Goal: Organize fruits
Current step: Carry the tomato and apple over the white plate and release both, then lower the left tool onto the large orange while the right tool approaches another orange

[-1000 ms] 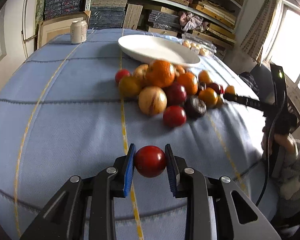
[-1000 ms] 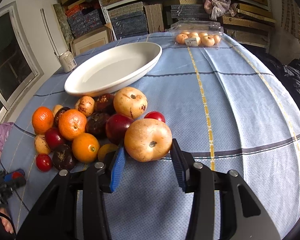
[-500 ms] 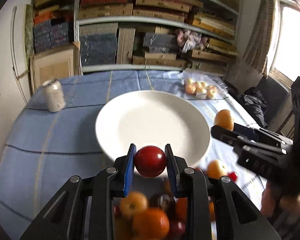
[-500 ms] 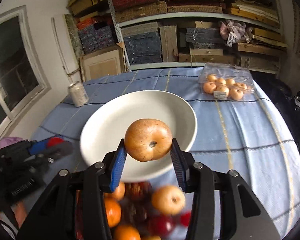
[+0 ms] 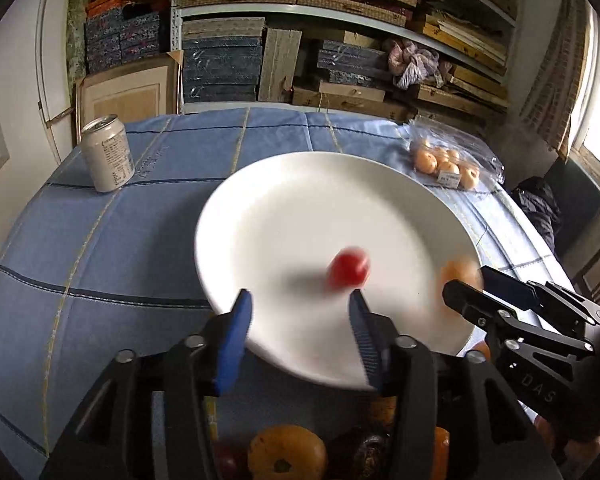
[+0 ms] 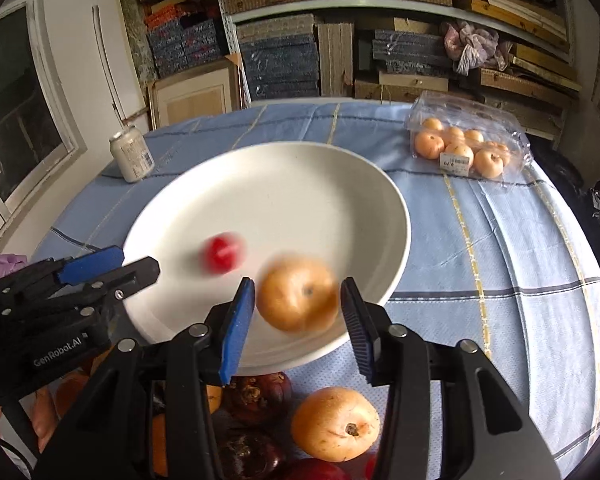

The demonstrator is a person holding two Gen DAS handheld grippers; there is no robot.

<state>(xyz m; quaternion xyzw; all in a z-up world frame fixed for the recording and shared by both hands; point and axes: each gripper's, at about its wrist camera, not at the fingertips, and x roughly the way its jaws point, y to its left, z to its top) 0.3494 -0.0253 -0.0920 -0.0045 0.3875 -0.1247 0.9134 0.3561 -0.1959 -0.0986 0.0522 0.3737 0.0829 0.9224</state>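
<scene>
Left tool [image 5: 300,312] opening, empty – red fruit [image 5: 348,272] on plate [image 5: 260,208]; right tool [image 6: 300,304] opening w/ pear [image 6: 298,294] between

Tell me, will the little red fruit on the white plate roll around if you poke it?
Probably yes. The red fruit looks round and smooth, and it shows blurred on the plate, so it may already be rolling. The plate's raised rim would likely keep it from escaping. It seems small and light, so a gentle poke should be enough.

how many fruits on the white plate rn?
2. A small red fruit near the plate's middle, and a tan round fruit by its near rim, between the right gripper's opening jaws. Both blurred, apparently just released. None looks hidden.
</scene>
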